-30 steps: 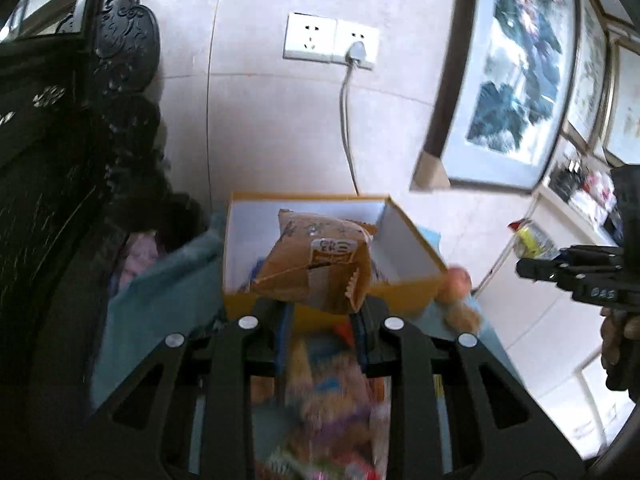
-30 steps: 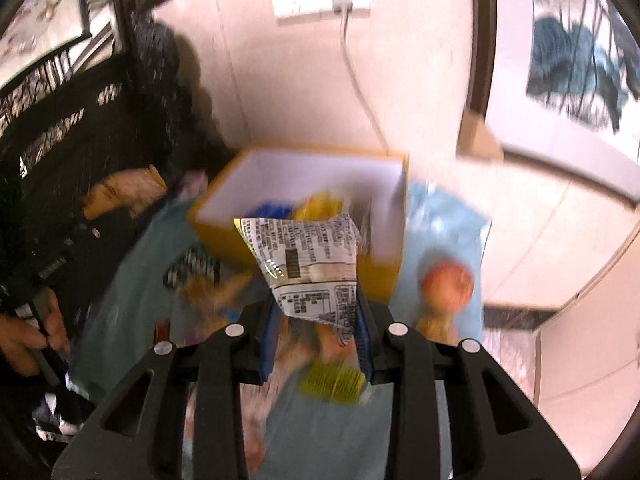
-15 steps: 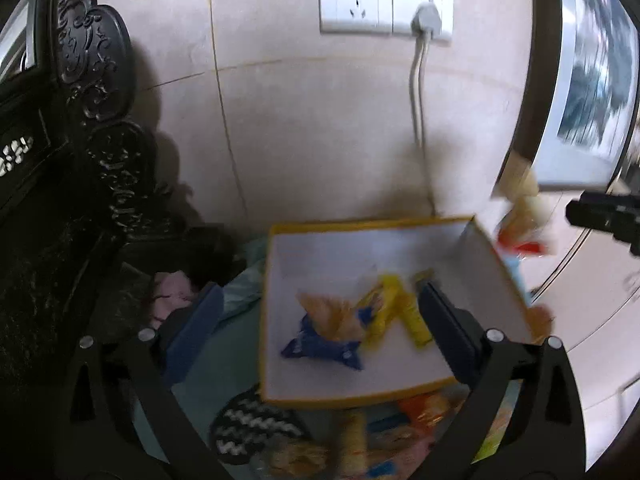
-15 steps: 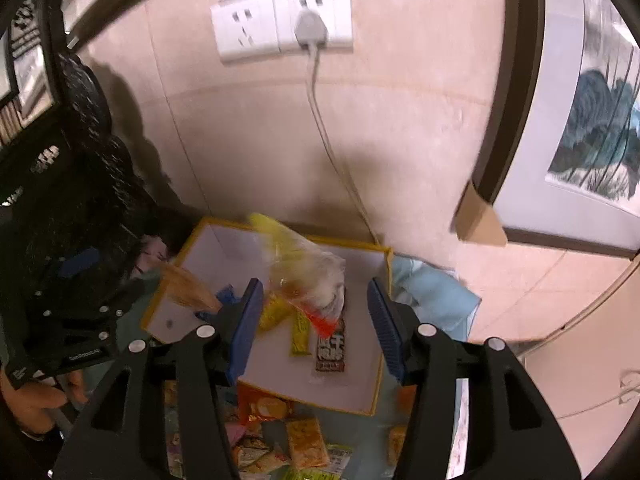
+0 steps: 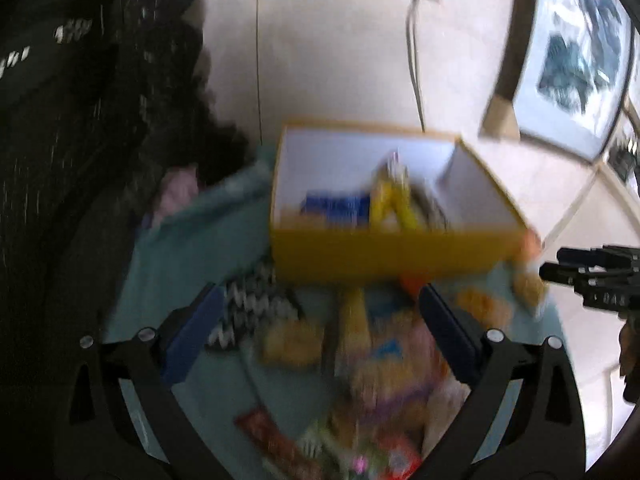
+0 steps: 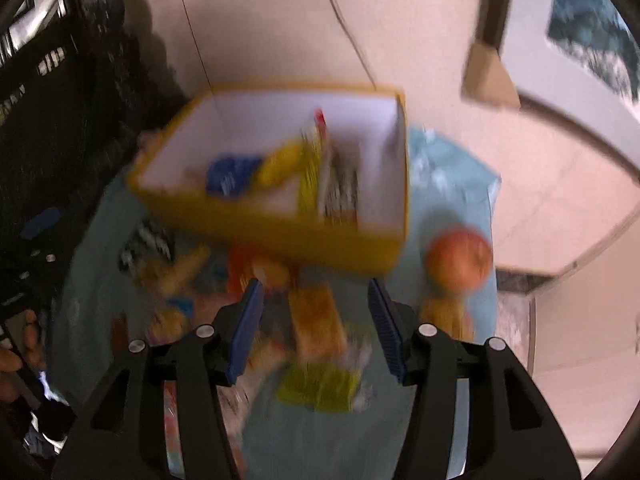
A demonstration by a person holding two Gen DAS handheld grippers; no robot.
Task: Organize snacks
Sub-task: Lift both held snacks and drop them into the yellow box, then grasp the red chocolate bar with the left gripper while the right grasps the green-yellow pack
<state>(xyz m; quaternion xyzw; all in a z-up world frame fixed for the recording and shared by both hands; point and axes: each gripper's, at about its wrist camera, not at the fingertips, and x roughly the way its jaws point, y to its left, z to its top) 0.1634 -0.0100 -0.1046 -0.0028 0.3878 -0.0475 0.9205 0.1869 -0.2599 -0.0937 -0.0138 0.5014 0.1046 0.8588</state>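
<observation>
Both views are motion-blurred. A yellow box (image 5: 392,256) (image 6: 280,236) with a white inside stands on a teal cloth and holds a blue packet (image 5: 336,206) (image 6: 230,172) and yellow packets (image 5: 390,200) (image 6: 280,164). In front of it lies a pile of loose snacks (image 5: 380,364) (image 6: 316,316). My left gripper (image 5: 320,320) hangs wide open above that pile, with nothing held. Over an orange packet in the same pile, my right gripper (image 6: 316,320) is open and empty too.
An apple (image 6: 458,258) lies right of the box on the cloth (image 5: 192,248). A black-and-white zigzag packet (image 5: 252,312) lies front left. Dark carved furniture (image 5: 80,120) stands at the left. Behind are a tiled wall, a socket cable (image 5: 414,60) and framed pictures (image 5: 572,60).
One second ago each gripper was shut on a packet. Both opened over the box and let the packets fall in, then sank and drew back over the loose pile.
</observation>
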